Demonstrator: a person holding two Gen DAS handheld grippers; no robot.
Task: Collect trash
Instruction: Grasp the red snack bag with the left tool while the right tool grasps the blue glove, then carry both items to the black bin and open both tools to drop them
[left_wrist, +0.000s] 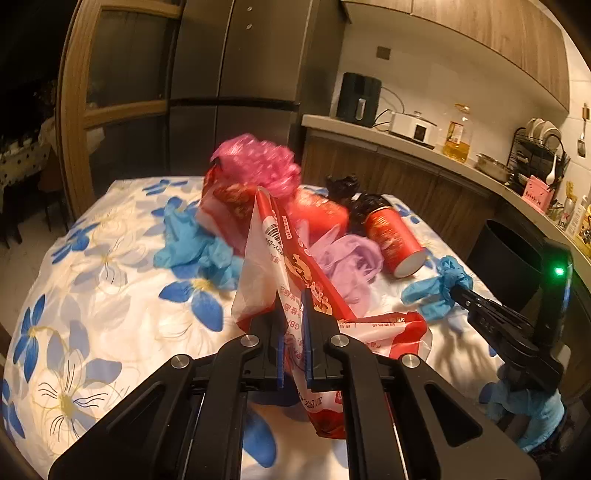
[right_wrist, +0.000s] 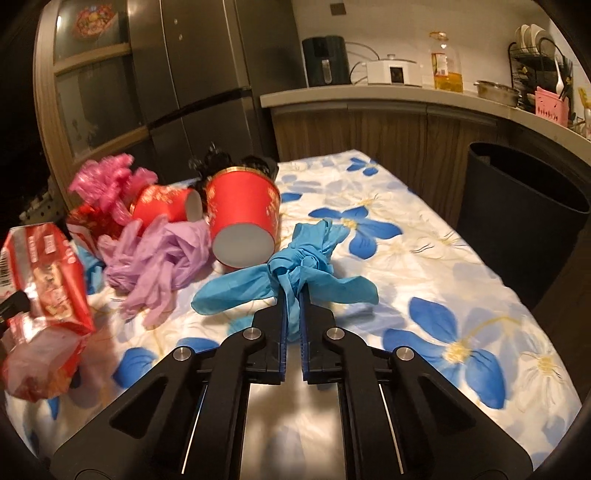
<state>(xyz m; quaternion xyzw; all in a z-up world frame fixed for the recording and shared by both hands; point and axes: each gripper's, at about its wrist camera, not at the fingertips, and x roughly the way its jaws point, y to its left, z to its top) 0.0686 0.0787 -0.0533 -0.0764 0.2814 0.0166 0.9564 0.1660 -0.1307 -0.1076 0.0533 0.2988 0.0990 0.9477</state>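
My left gripper (left_wrist: 293, 295) is shut on a red and white snack wrapper (left_wrist: 280, 258), held above the table; the wrapper also shows at the left of the right wrist view (right_wrist: 48, 266). My right gripper (right_wrist: 293, 290) is shut on a knotted blue glove (right_wrist: 295, 262), just above the cloth; it shows in the left wrist view (left_wrist: 439, 286) too. On the table lie red paper cups (right_wrist: 243, 221), a purple glove (right_wrist: 162, 254), a pink plastic bag (right_wrist: 107, 181), more blue gloves (left_wrist: 195, 251) and black trash (left_wrist: 354, 195).
The table wears a white cloth with blue flowers (right_wrist: 424, 258). A black bin (right_wrist: 524, 218) stands beside the table's right edge. Behind are a fridge (right_wrist: 207, 74) and a counter (right_wrist: 406, 96) with an air fryer, cooker, oil bottle and dish rack.
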